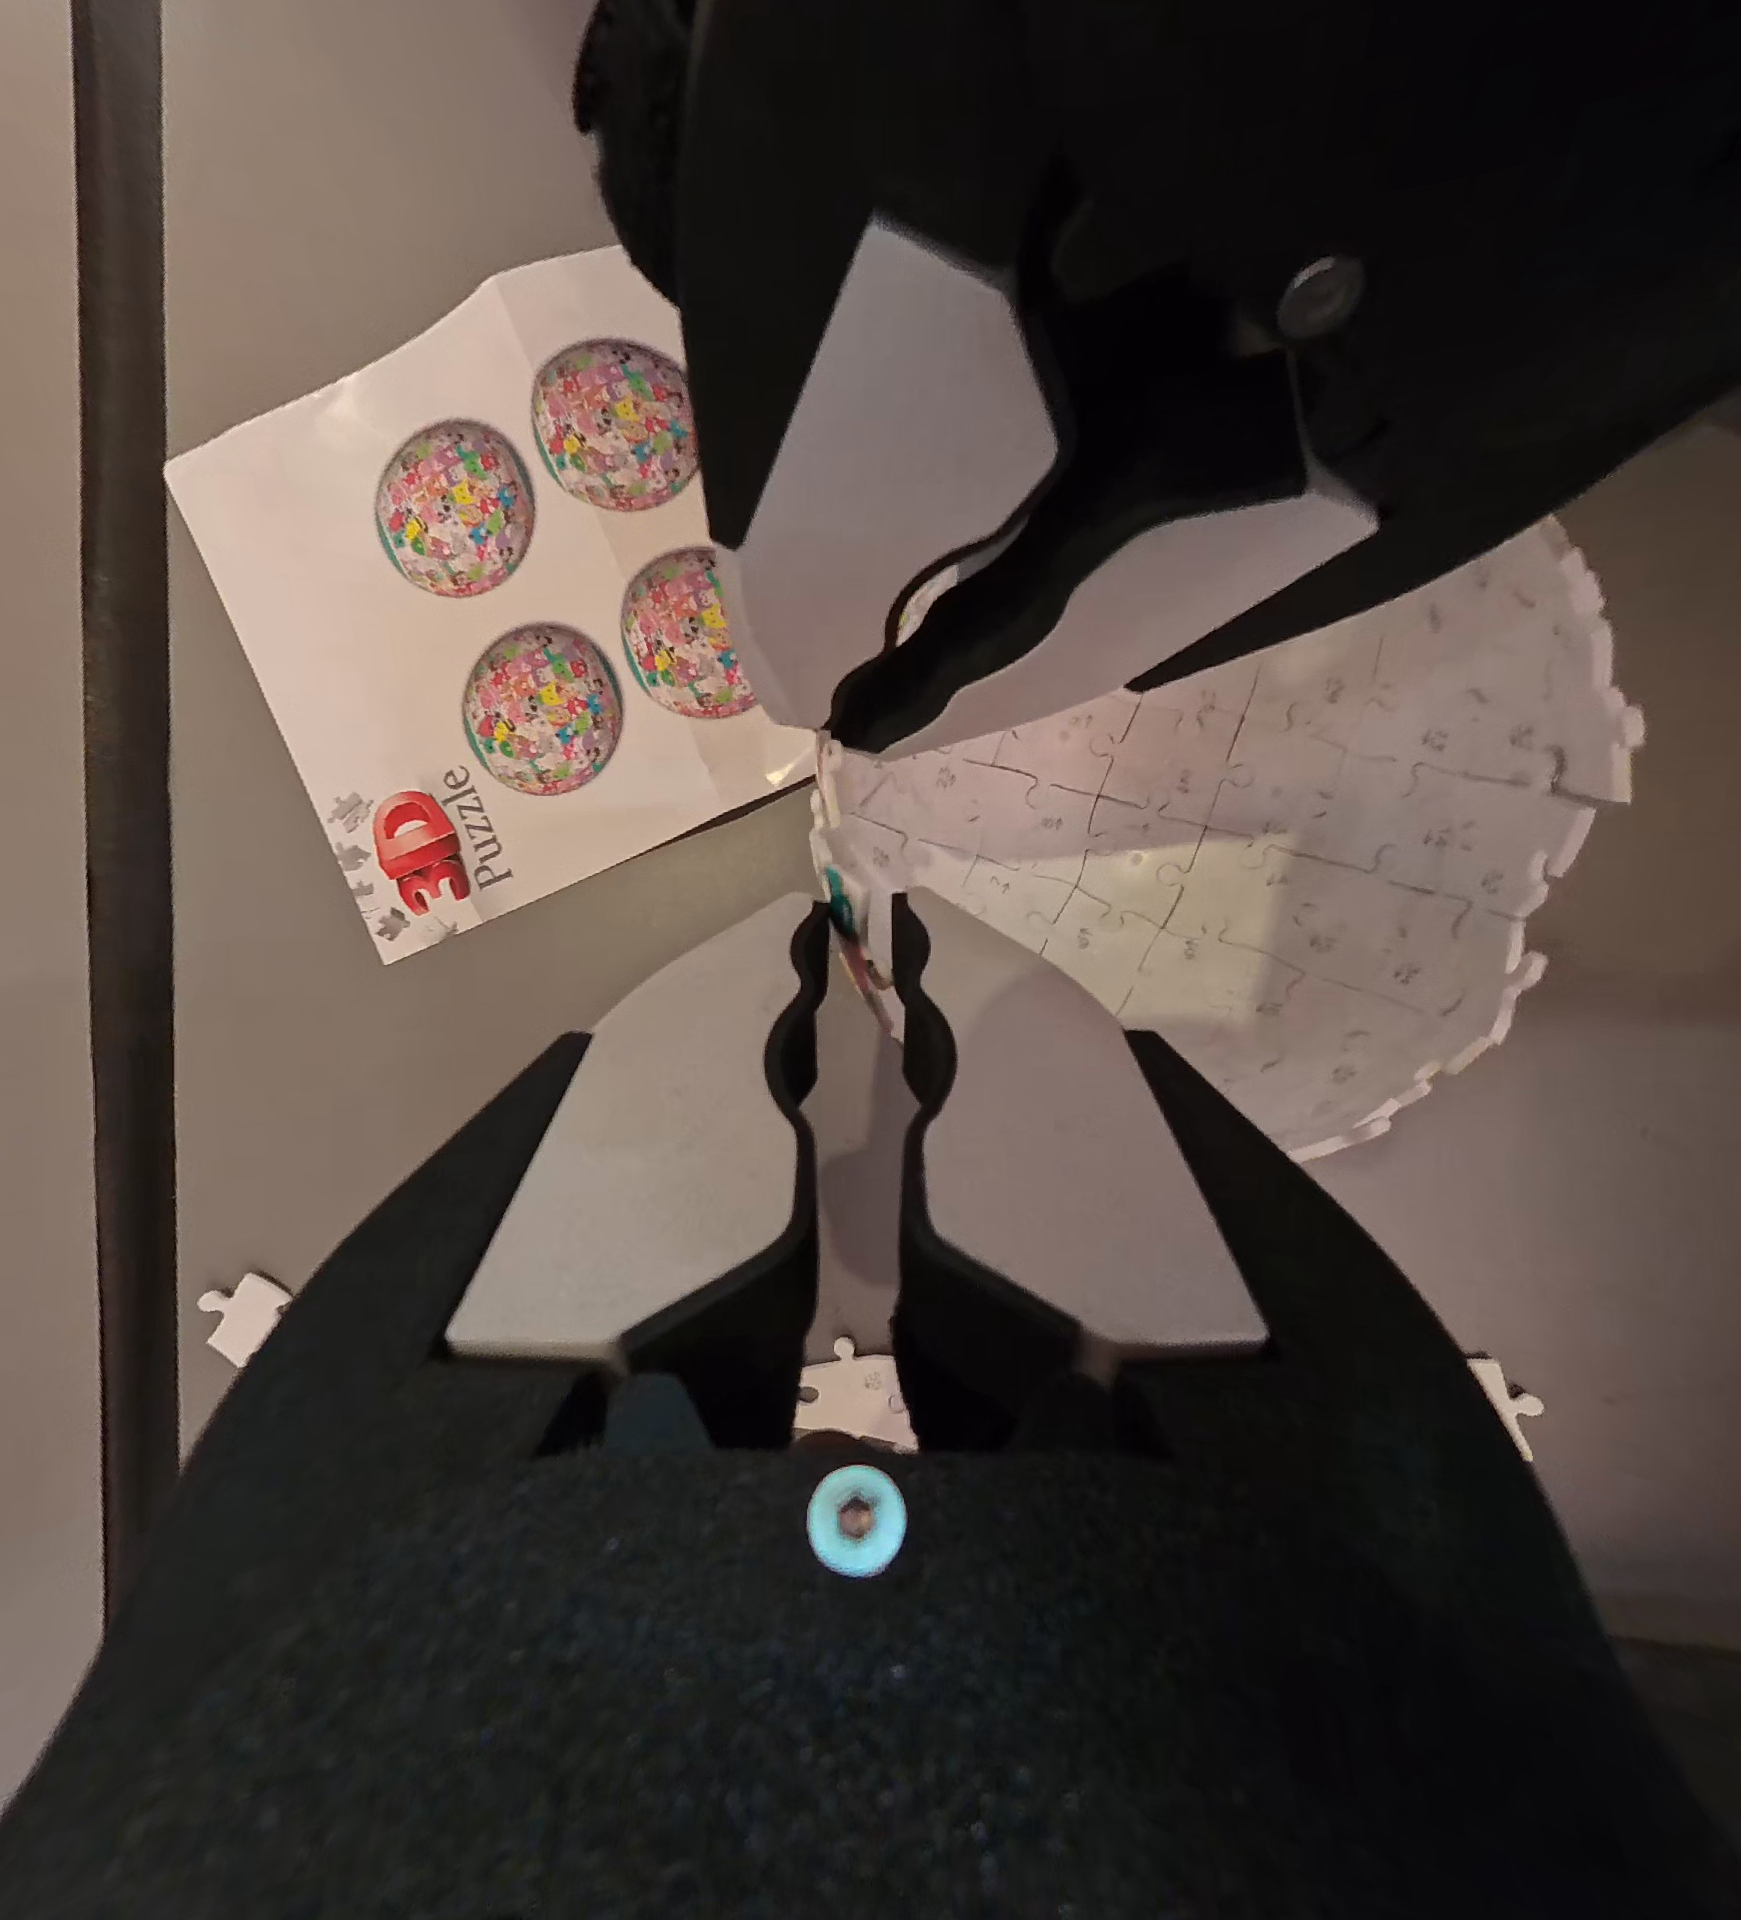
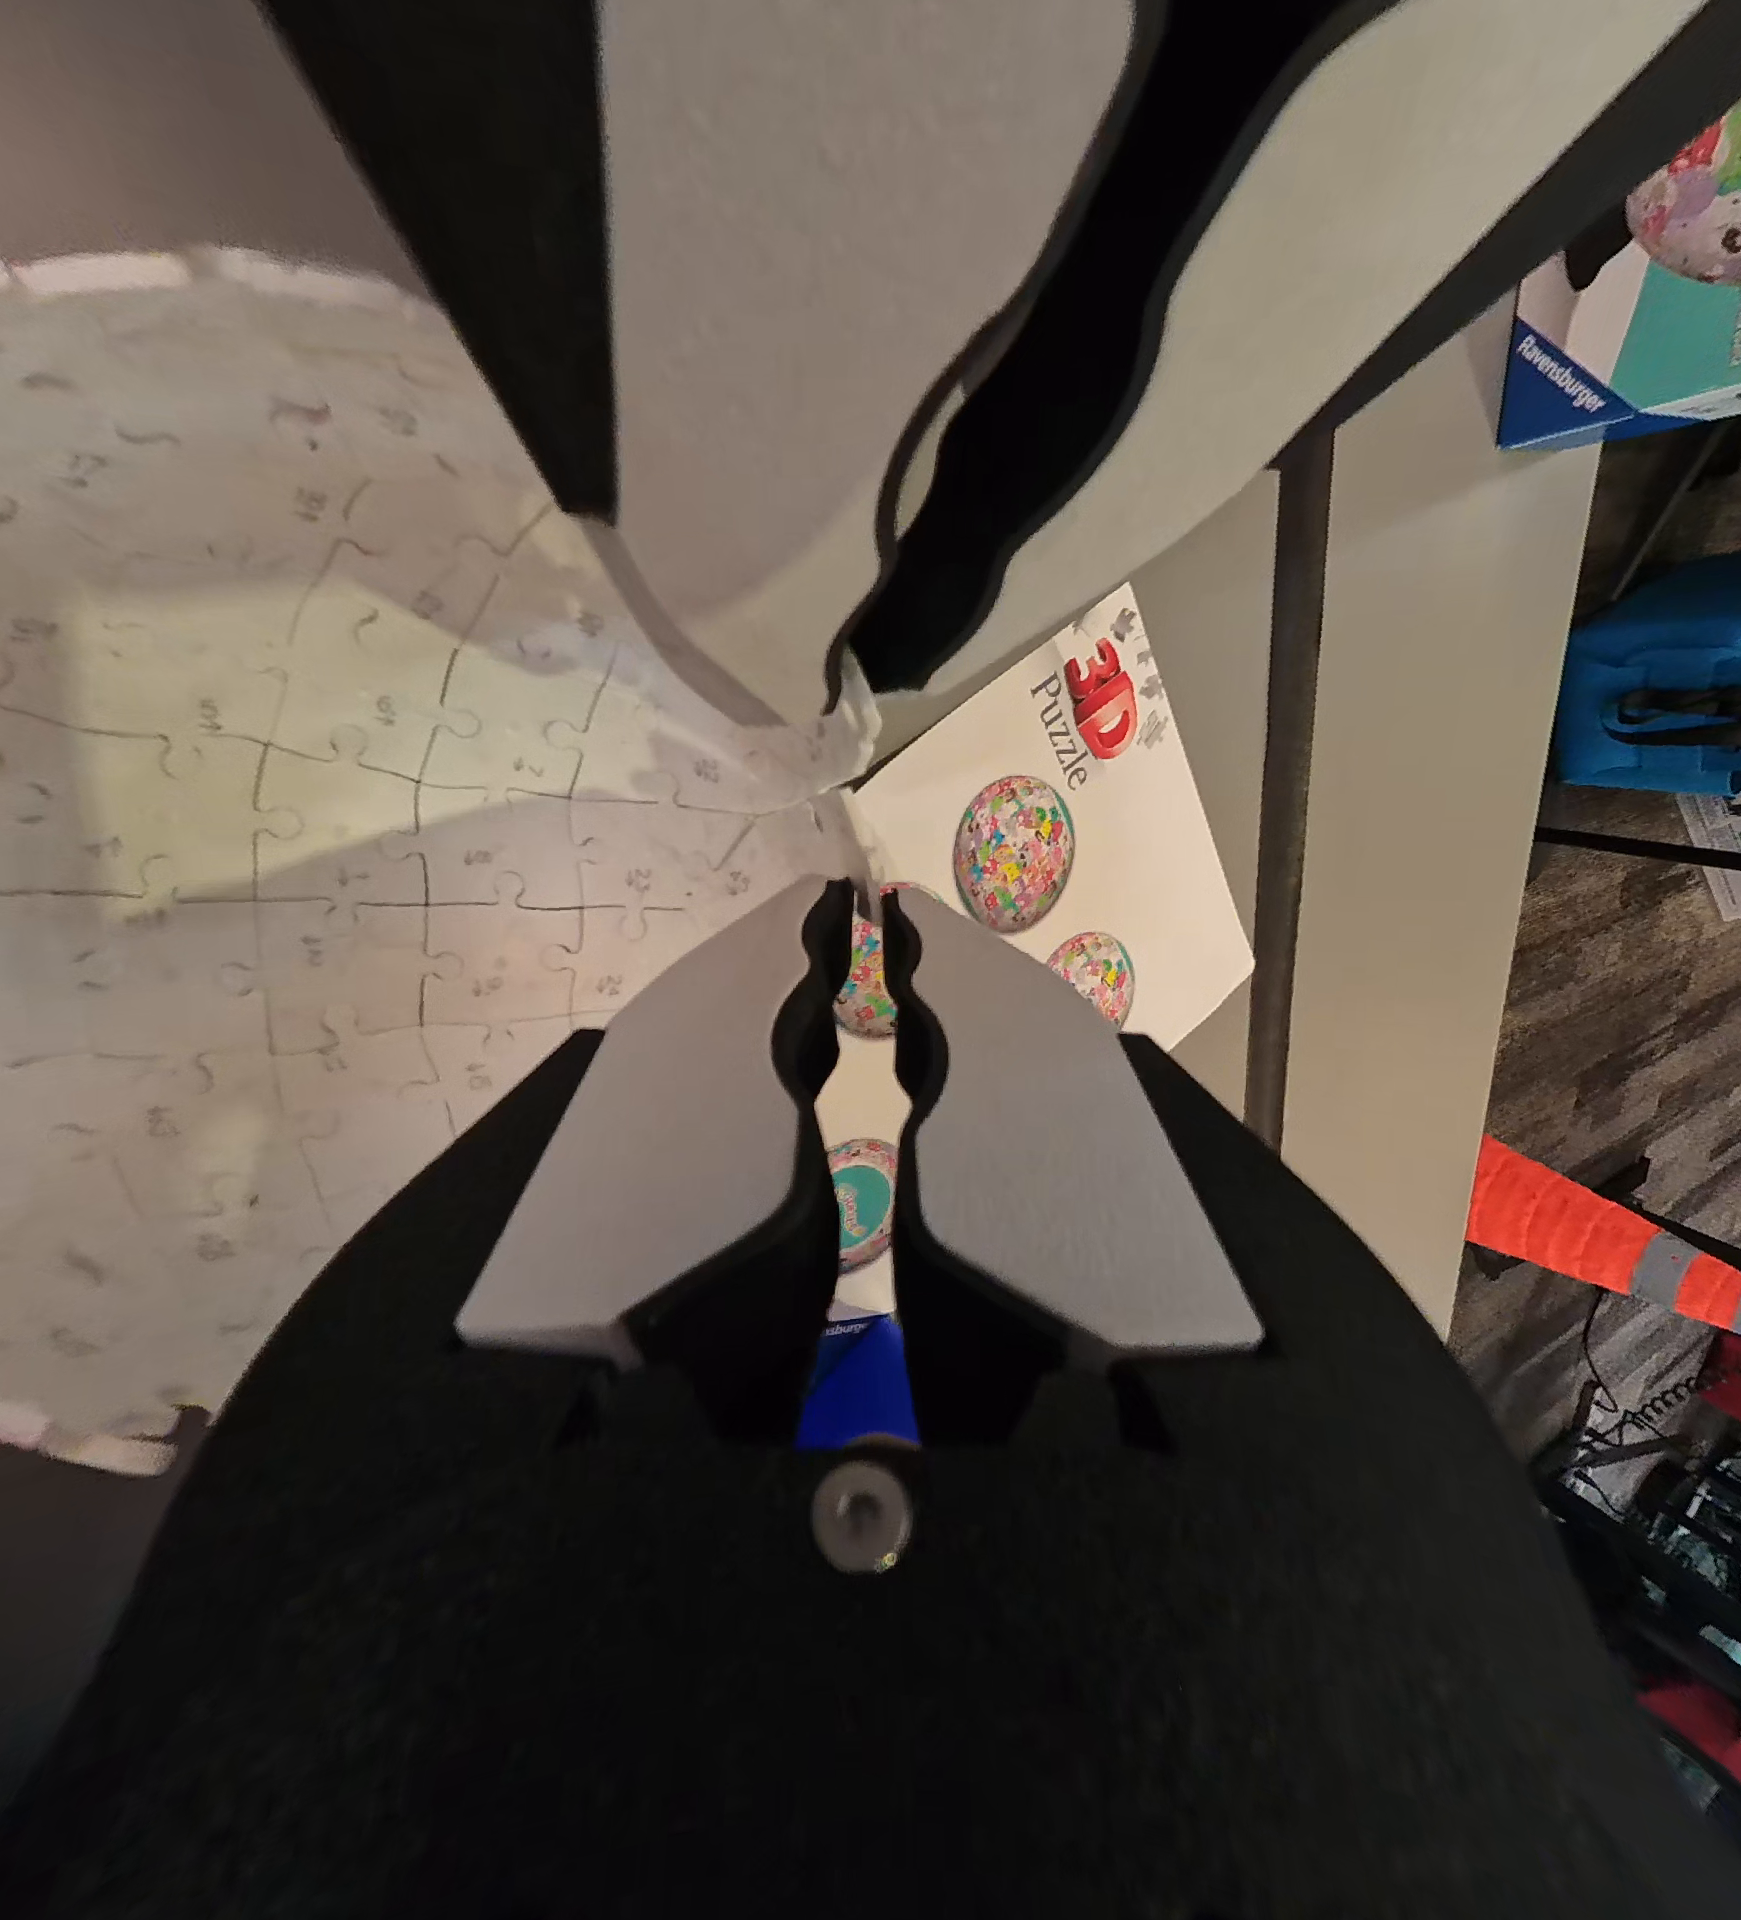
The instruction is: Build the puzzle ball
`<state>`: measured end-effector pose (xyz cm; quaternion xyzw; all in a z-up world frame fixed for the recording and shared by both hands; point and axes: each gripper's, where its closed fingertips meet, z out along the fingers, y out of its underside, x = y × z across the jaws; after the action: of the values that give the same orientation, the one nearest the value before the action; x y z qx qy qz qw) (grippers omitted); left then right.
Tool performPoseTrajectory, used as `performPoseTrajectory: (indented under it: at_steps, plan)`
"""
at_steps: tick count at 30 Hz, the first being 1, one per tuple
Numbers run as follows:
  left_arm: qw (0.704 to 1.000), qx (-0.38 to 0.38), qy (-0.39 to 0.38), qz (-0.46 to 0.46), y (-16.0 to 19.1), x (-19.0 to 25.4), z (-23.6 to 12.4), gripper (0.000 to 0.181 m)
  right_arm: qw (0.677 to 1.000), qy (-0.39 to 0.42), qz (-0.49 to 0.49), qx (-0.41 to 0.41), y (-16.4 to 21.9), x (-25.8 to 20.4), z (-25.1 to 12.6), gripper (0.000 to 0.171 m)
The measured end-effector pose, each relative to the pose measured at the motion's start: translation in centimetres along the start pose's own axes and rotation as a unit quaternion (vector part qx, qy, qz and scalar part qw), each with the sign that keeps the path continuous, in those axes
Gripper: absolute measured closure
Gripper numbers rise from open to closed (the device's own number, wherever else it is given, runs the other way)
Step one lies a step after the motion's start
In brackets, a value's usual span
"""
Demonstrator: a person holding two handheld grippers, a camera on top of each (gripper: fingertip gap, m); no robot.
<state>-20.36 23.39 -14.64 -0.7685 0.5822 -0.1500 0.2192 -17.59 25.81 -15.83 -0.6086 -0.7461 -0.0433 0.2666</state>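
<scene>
Fingers of both grippers clenched on the puzzle ball rim. Half-built white shell, inside numbered, held above the counter.

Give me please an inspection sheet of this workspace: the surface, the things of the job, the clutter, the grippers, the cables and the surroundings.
Surface: pale grey table with a dark strip along one side.
Job's things: half-built puzzle ball shell, white inside facing the camera, held off the table at its rim; loose white pieces on the table.
Clutter: instruction sheet with ball pictures, lying flat; puzzle box at the table edge.
Grippers: left gripper shut on the shell rim; right gripper shut on the rim close beside it.
Cables: a thin dark cable on the floor by the table.
Surroundings: wood-pattern floor, blue bag, orange-taped bar.
</scene>
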Motion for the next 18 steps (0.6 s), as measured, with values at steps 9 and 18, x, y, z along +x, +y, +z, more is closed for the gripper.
performPoseTrajectory:
  at_steps: [9, 18]
  plan:
    - [1.0, 0.007, 0.01, 0.004, -0.24, 0.34, -0.01, 0.171, 1.0, 0.016, -0.007, -0.023, 0.02, 0.11, 0.21, 0.165]
    - [1.0, 0.006, 0.006, 0.0, -0.06, 0.0, 0.07, 0.171, 1.0, 0.02, -0.011, -0.021, 0.0, 0.1, 0.14, 0.164]
